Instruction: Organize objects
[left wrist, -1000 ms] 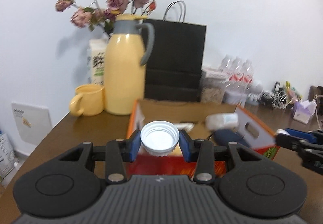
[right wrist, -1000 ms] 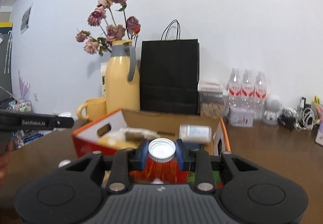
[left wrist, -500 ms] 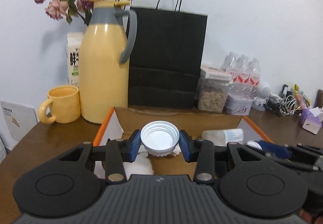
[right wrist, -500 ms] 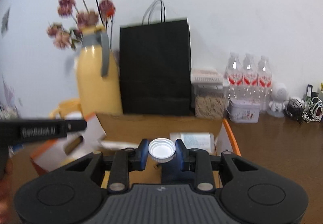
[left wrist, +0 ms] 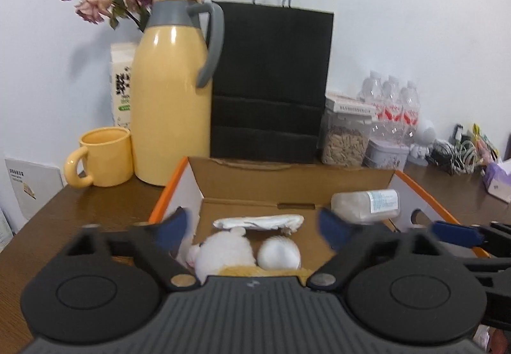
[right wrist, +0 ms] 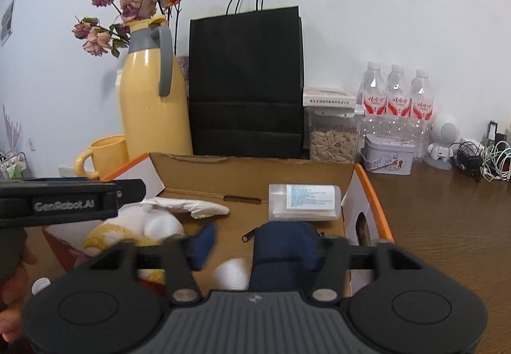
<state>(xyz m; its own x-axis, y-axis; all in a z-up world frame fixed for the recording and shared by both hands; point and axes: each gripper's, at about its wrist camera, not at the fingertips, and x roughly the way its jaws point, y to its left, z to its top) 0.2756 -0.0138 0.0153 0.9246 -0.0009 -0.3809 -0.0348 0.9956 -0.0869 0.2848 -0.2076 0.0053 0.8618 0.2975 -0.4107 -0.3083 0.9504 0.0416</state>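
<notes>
Drop step: both claws over the cardboard box (left wrist: pixel 319 177), jaws just opened. Left claw (left wrist: pixel 255 228) apart, empty; white cap (left wrist: pixel 278 253) in box. Right claw (right wrist: pixel 260 245) apart, its cap (right wrist: pixel 231 274) below. Next I pull back w/o snagging walls.

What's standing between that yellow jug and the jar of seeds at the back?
A black paper bag stands between the yellow jug and the seed jar. Both wrist views show it, behind the cardboard box.
</notes>
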